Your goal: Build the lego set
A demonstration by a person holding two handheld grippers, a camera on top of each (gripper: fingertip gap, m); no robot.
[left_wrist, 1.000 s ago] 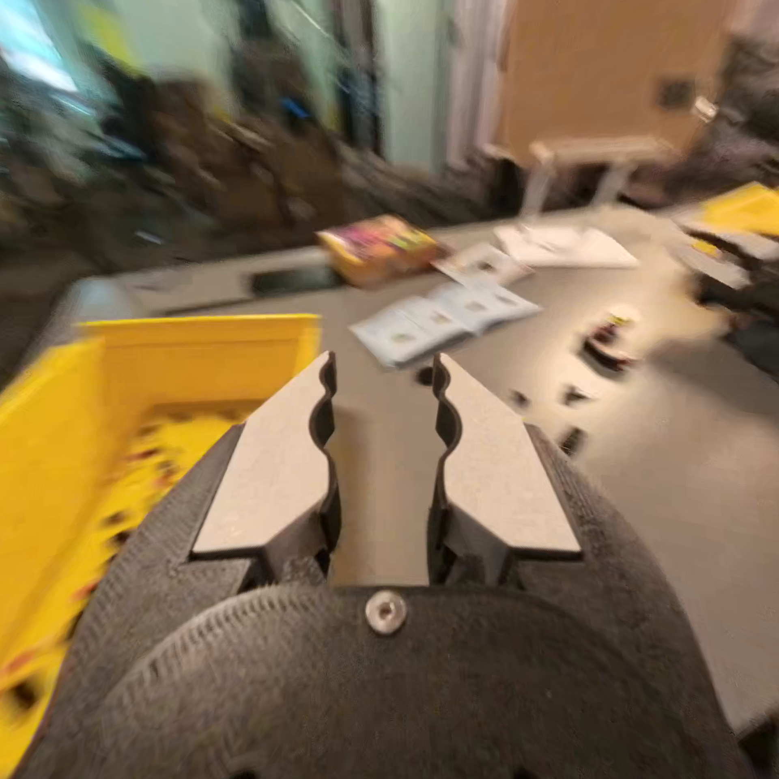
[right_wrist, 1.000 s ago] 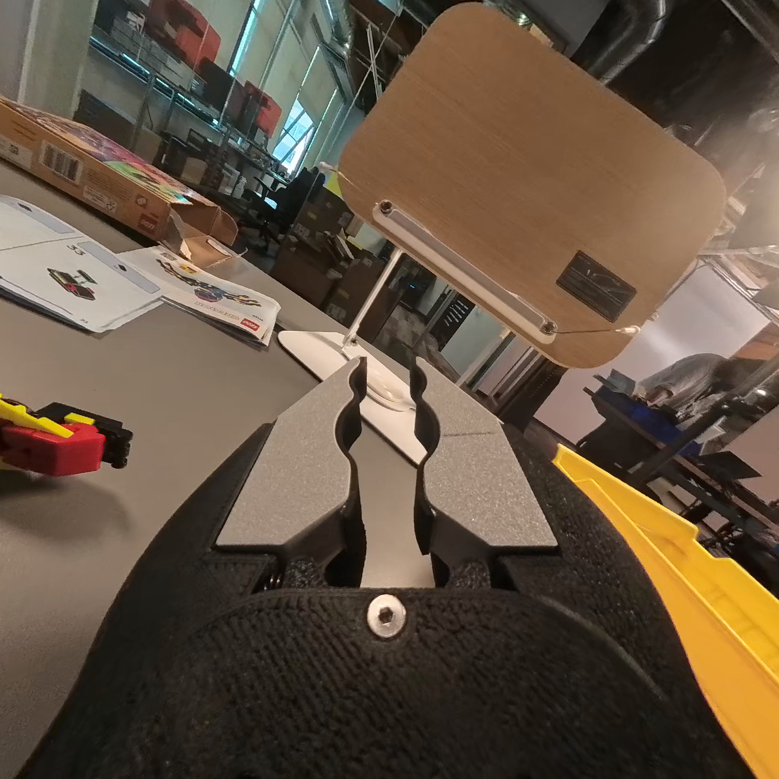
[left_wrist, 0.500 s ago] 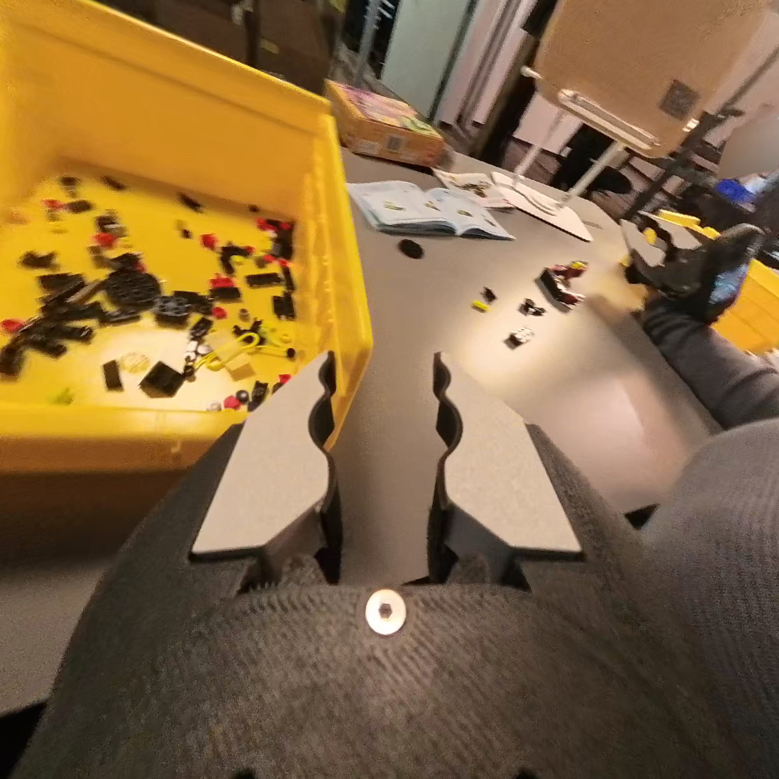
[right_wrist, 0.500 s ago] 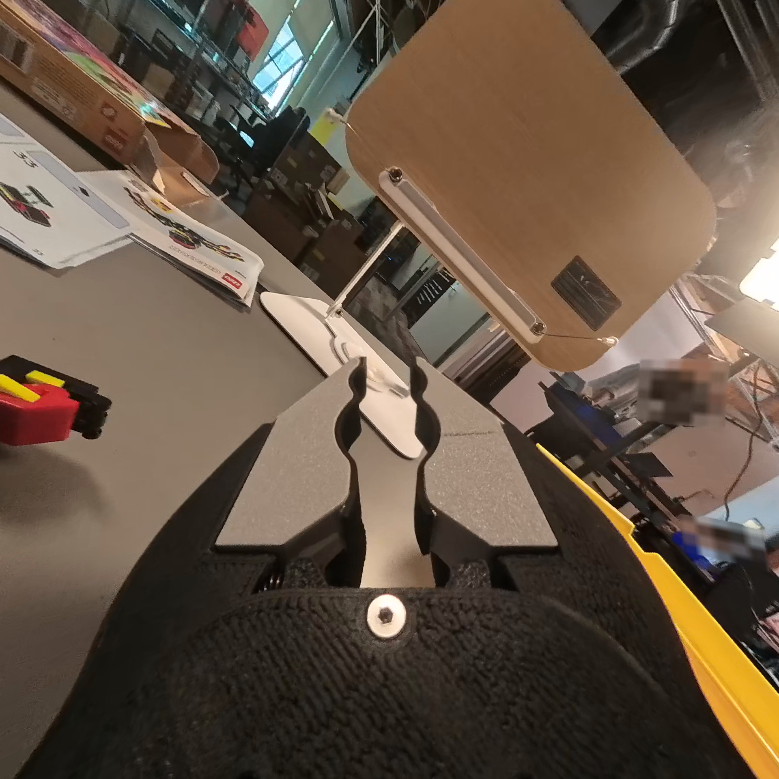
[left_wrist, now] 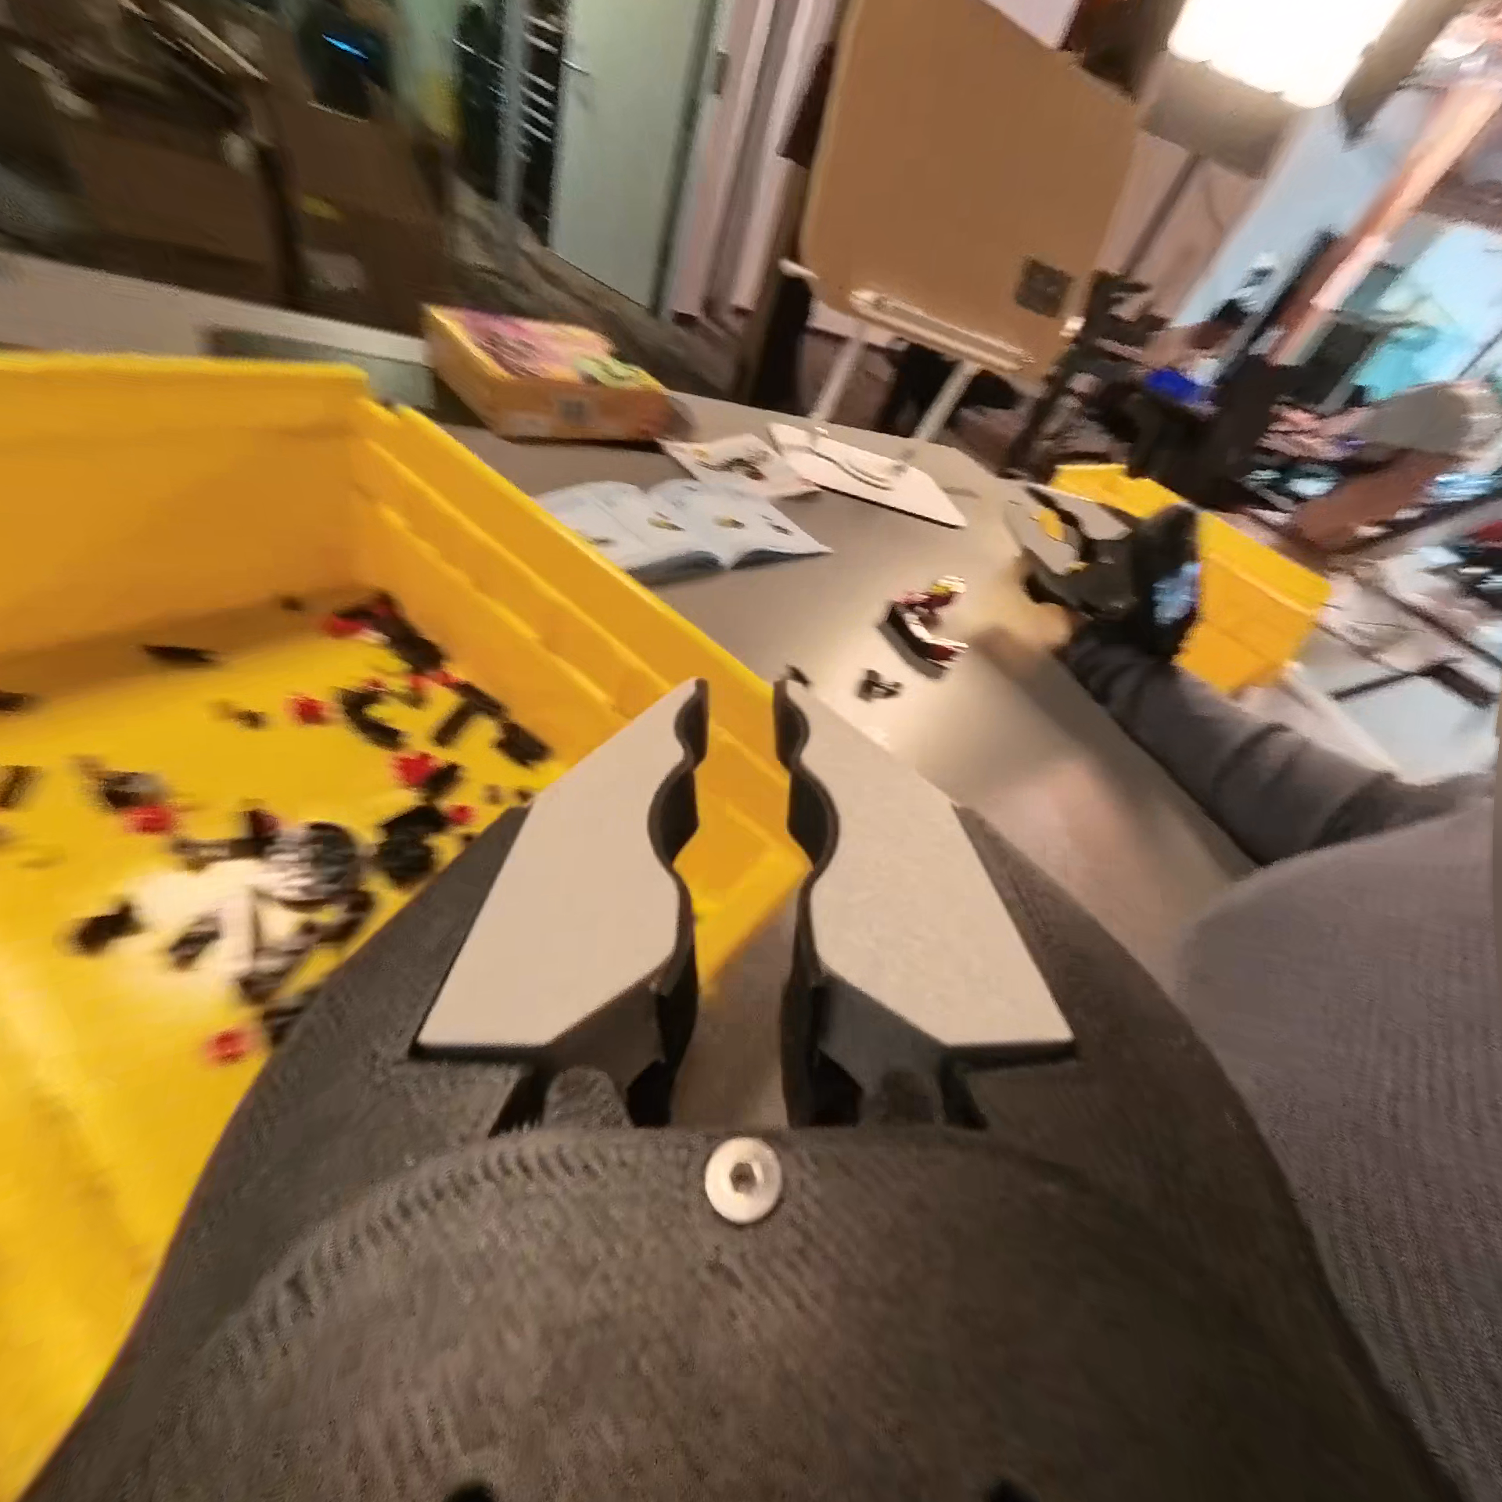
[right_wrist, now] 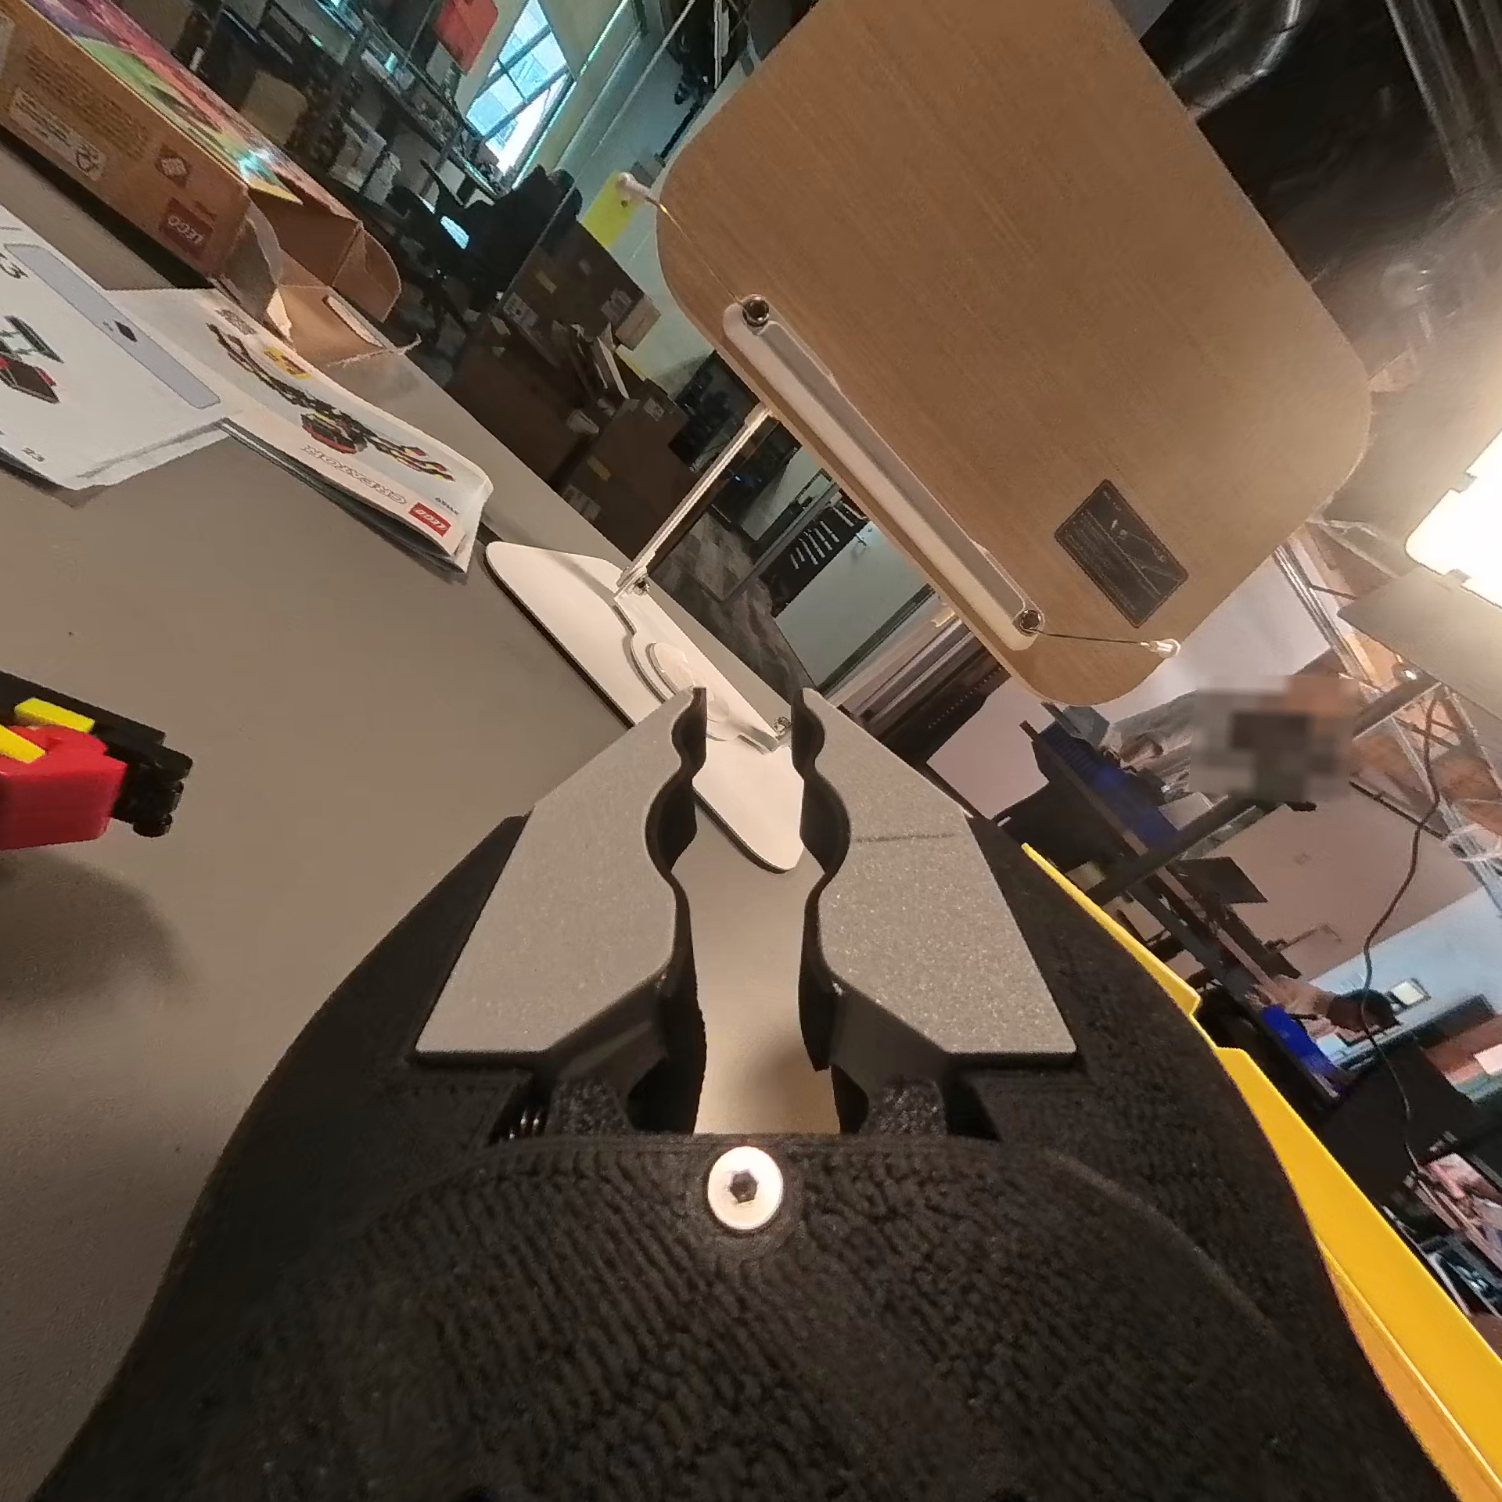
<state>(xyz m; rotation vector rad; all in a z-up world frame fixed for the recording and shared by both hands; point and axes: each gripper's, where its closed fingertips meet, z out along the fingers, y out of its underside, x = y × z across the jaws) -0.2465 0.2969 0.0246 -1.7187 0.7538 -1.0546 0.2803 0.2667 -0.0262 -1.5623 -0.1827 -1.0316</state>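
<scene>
My left gripper (left_wrist: pixel 740 691) is open and empty, held above the near right corner of a yellow bin (left_wrist: pixel 504 520) that holds several loose black and red lego pieces (left_wrist: pixel 439 723). A partly built red and black lego model (left_wrist: pixel 922 622) lies on the grey table, with small loose pieces (left_wrist: pixel 878 685) near it. My right gripper (right_wrist: pixel 744 701) is open and empty, low over the table; it also shows far right in the left wrist view (left_wrist: pixel 1081 553). The red, black and yellow model (right_wrist: pixel 65 772) sits to its left.
An open instruction booklet (left_wrist: pixel 683 520), a second booklet (right_wrist: pixel 358 439) and the cardboard set box (left_wrist: pixel 536 382) lie at the back. A wooden panel on a white stand (right_wrist: pixel 1000 341) stands beyond my right gripper. A second yellow bin (right_wrist: pixel 1341 1268) is at the right. A grey sleeve (left_wrist: pixel 1300 780) crosses the table. My right fingertips sit around 55 centimetres from my left ones.
My left gripper has swung and dropped lower beside the bin, and its jaws have narrowed a little. My right gripper has tilted slightly upward and its jaws have opened a bit wider.
</scene>
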